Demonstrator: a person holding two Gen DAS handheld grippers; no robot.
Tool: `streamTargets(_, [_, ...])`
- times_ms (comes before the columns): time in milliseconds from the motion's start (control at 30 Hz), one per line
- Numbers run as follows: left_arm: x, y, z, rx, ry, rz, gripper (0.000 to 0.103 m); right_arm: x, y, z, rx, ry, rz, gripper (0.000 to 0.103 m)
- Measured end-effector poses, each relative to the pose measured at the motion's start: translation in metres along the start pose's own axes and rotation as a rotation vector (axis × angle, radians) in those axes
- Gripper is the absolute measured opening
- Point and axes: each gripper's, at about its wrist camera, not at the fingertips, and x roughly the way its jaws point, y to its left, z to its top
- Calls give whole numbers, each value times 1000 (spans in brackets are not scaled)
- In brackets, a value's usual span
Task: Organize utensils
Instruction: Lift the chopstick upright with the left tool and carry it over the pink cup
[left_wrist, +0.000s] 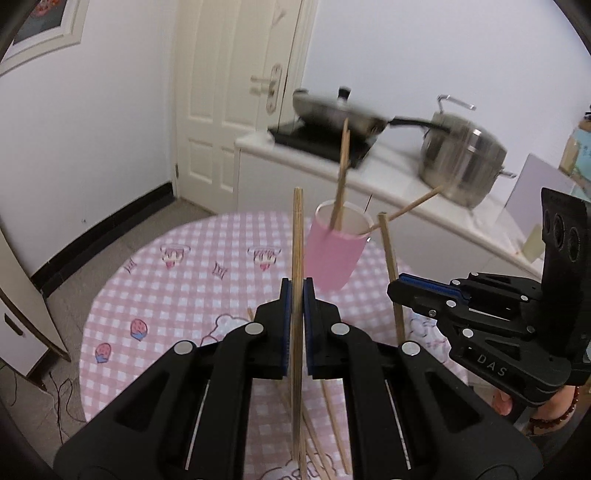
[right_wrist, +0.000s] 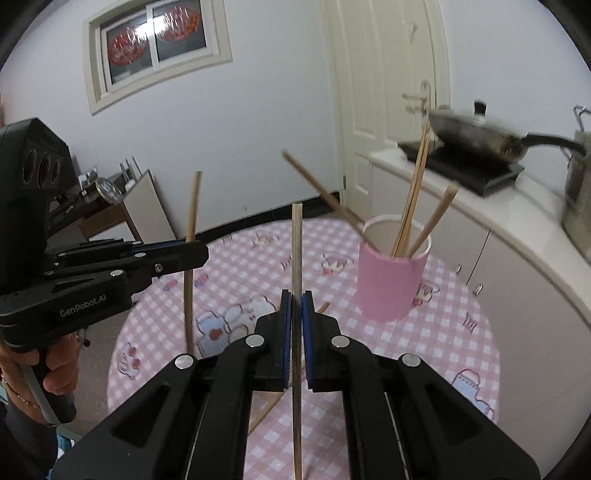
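Note:
In the left wrist view my left gripper (left_wrist: 297, 295) is shut on an upright wooden chopstick (left_wrist: 297, 229), held above the table. My right gripper (left_wrist: 394, 291) hangs beside it on the right, shut on a second chopstick (left_wrist: 388, 251). The right wrist view shows that chopstick (right_wrist: 296, 243) standing upright in the right gripper (right_wrist: 296, 306), with the left gripper (right_wrist: 201, 253) and its stick (right_wrist: 192, 206) to the left. The pink cup (left_wrist: 334, 254) (right_wrist: 388, 284) stands beyond both grippers with several chopsticks (right_wrist: 415, 192) leaning in it. More loose chopsticks (left_wrist: 332, 424) lie on the table under the grippers.
The round table (right_wrist: 461, 343) has a pink checked cloth. Behind it runs a white counter (left_wrist: 406, 184) with a lidded pan (left_wrist: 332, 110) on a black cooktop and a steel pot (left_wrist: 461, 162). A white door (left_wrist: 236, 92) is at the back. A hand (right_wrist: 55, 369) grips the left handle.

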Motion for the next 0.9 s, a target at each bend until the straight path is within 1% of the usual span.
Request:
streamTargets(133, [-21, -11, 8, 8, -53, -16, 6, -26, 3, 10, -7, -57, -4, 4])
streamTargets(233, [-35, -20, 15, 15, -96, -23, 6, -38, 0, 15, -7, -88, -5, 4])
streamTargets(367, [-51, -31, 29, 7, -172, -35, 6, -58, -5, 29, -13, -142, -20, 4])
streamTargets(500, [-57, -43, 46, 2, -229, -52, 6, -75, -10, 45, -25, -187, -38, 4])
streamTargets(600, [-56, -50, 59, 3, -256, -58, 6, -83, -14, 54, -34, -212, -53, 4])
streamTargets(767, [-51, -56, 75, 10, -296, -23, 6, -93, -28, 62, -33, -239, -88, 4])
streamTargets(833, [-49, -55, 81, -6, -315, -15, 6, -95, -35, 65, -32, -245, -104, 4])
streamTargets(900, [-49, -53, 85, -1, -330, 14, 6, -98, -43, 68, -31, -253, -126, 4])
